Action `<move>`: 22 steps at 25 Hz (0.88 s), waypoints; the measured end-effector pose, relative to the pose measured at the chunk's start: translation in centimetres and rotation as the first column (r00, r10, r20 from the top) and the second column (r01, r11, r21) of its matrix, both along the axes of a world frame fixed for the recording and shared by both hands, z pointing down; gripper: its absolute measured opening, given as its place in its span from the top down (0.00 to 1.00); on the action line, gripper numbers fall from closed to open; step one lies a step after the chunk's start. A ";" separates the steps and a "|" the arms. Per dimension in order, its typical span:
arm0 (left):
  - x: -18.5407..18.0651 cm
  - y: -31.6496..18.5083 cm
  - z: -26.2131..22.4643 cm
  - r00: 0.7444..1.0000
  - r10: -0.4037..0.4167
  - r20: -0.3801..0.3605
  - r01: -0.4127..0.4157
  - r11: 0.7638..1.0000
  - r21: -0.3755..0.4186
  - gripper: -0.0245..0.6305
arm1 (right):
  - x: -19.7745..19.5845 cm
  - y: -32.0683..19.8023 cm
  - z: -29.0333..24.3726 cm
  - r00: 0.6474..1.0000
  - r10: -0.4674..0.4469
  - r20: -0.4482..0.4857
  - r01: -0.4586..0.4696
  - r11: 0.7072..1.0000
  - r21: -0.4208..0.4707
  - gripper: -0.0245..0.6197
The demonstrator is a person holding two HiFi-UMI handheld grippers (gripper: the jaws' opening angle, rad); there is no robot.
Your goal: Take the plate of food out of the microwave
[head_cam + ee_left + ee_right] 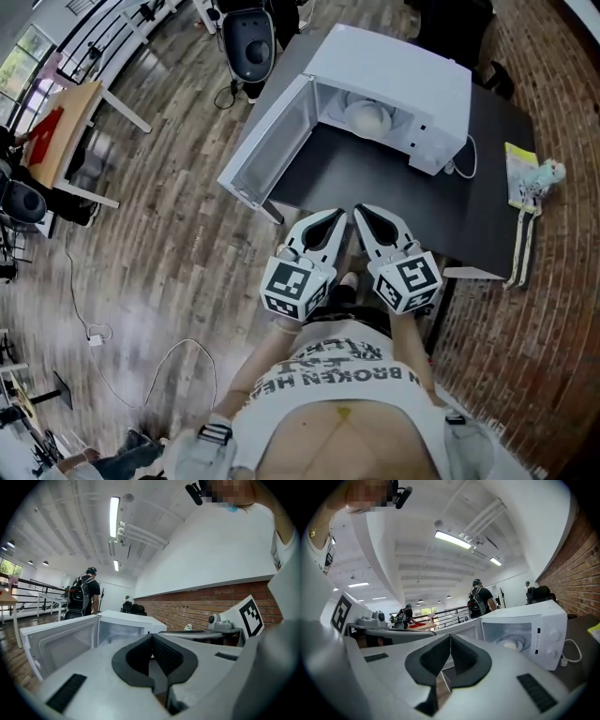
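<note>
Left gripper (335,218) and right gripper (362,214), both clenched and empty, hover side by side at the dark surface (375,192) edge; the plate of food (367,115) sits inside the open microwave (412,70).

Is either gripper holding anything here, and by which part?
Nothing is held: the left gripper and right gripper are both shut and empty. The plate of food sits inside the microwave.
</note>
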State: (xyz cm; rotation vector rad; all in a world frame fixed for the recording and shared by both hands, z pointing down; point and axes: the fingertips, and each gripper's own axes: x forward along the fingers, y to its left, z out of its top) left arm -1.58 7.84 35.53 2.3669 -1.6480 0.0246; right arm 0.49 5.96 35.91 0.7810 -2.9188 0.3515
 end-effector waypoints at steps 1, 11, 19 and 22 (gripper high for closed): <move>0.1 -0.6 0.0 1.000 -0.003 -0.002 0.003 1.000 0.000 0.95 | 0.1 -0.6 0.0 1.000 -0.002 -0.002 0.002 1.000 -0.001 0.95; 1.2 -5.4 0.7 0.999 -0.041 -0.024 0.041 0.999 0.004 0.95 | 0.9 -5.1 0.9 0.999 -0.047 -0.024 0.047 0.999 -0.001 0.95; 0.0 -6.3 1.1 0.997 -0.068 -0.025 0.068 0.998 -0.009 0.95 | 0.0 -6.2 1.4 0.998 -0.064 -0.028 0.063 0.998 -0.020 0.95; -0.6 -7.0 1.5 0.998 -0.056 -0.025 0.055 0.998 -0.018 0.95 | -0.5 -6.9 1.6 0.998 -0.050 -0.026 0.049 0.998 -0.025 0.95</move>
